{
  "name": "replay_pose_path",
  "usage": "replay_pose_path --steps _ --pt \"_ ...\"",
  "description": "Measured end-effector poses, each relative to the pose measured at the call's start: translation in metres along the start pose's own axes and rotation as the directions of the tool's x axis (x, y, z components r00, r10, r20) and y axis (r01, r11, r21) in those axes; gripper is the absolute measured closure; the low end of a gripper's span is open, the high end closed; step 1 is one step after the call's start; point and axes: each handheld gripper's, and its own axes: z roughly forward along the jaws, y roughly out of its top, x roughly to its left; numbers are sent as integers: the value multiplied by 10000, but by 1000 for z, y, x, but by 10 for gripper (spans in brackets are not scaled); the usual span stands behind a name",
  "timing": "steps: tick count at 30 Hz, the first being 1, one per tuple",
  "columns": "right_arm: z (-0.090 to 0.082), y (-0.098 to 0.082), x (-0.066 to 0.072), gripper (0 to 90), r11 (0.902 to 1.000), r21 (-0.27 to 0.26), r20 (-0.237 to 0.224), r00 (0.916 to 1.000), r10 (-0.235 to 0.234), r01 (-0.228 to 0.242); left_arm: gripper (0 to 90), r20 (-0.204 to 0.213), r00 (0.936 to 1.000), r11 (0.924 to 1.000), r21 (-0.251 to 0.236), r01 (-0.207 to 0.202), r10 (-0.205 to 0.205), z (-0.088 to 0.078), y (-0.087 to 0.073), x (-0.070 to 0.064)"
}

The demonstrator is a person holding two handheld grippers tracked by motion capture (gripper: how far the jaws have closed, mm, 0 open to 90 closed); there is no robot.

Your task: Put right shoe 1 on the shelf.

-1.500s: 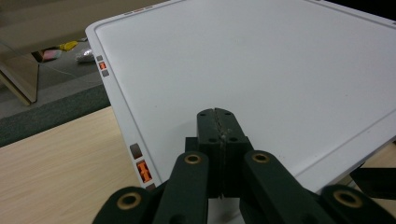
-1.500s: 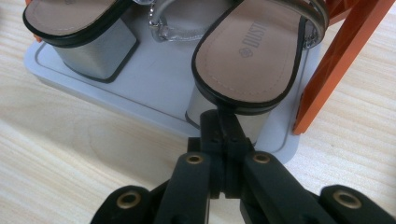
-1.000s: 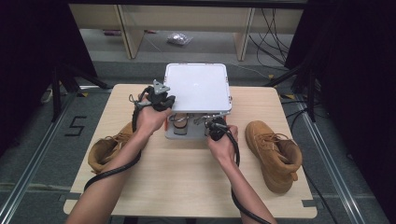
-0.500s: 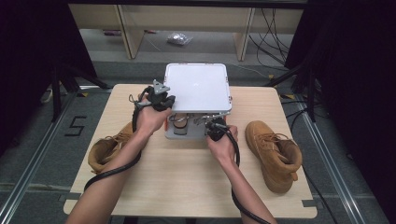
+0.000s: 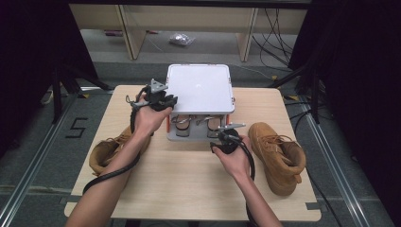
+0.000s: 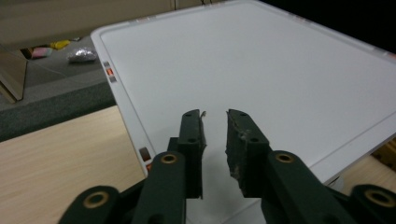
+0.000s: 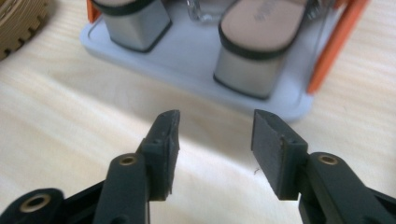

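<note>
High view, two boots (image 5: pixel 276 156) flanking case (image 5: pixel 200 89), right gripper view, brush heads (image 7: pixel 254 44)

The white lid (image 5: pixel 200 88) hides most of the shoe rack (image 5: pixel 189 135) beneath.

A pale wooden tabletop (image 5: pixel 189 189) stands on a grey carpeted floor (image 5: pixel 42 156). Metal rails (image 5: pixel 33 165) run along the floor on both sides, and a black "5" mark (image 5: pixel 75 127) sits on the left. Behind, light wooden shelf legs (image 5: pixel 127 33) rise beside loose black cables (image 5: pixel 279 28). A crumpled piece of foil (image 5: pixel 181 39) lies on the floor. Dark curtains (image 5: pixel 359 71) close off both sides.
</note>
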Motion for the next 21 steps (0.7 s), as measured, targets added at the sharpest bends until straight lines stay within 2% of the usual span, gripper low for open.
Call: replay_pose_path --steps 2,4,7,10,11,15,17,21 --pt "-5 -8 -4 508 10000 37 -185 9998 43 -42 681 99 9999 10000 -59 51 -50 -11 2 3" --pt "-13 -15 -6 506 9999 93 -122 9998 131 -130 625 172 9994 9993 -224 301 -297 -21 3 7" --pt "-20 -22 -10 502 9997 -37 -256 9994 232 -233 578 89 9991 9990 -211 405 -403 -37 0 16" --pt "-27 -27 -12 500 9995 -147 -229 9994 274 -278 546 -89 9992 9992 60 401 -400 -50 -6 26" --pt "-27 -28 -11 499 9988 -134 -272 9986 464 -468 542 -101 9987 9987 103 491 -490 -55 -9 30" --pt "-30 -33 -15 495 9995 -196 -202 9995 229 -233 526 -364 9975 9978 248 623 -614 -66 -17 42" --pt "-30 -35 -16 493 9985 -166 -290 9982 526 -531 519 -495 9966 9972 312 673 -657 -72 -20 49" --pt "-32 -37 -18 486 9986 -93 -139 9985 521 -522 515 -602 9950 9958 403 826 -801 -84 -28 60"
